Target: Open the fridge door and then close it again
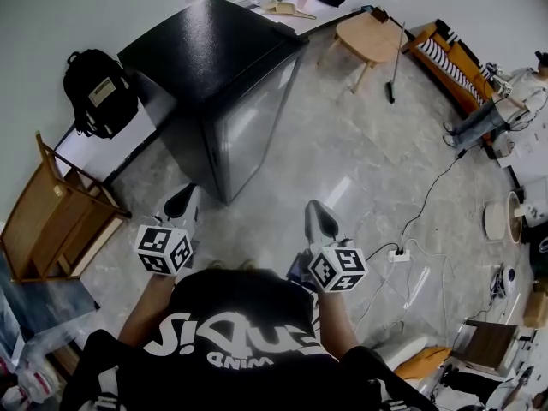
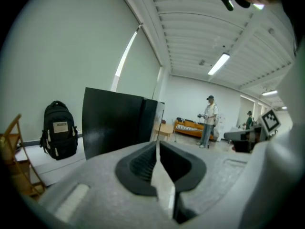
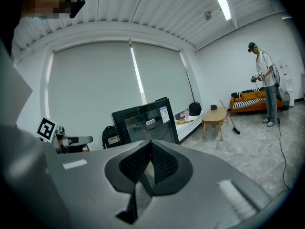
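Grey marble-look tile floor, glossy. White walls, blinds down, ceiling strip lights on. I see a low wooden table and an orange sofa at the far side, a black backpack at the wall, and a wooden rack on my left.

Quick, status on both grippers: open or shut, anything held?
Left hand-held gripper: closed, nothing between its jaws.
Right hand-held gripper: closed, nothing between its jaws.
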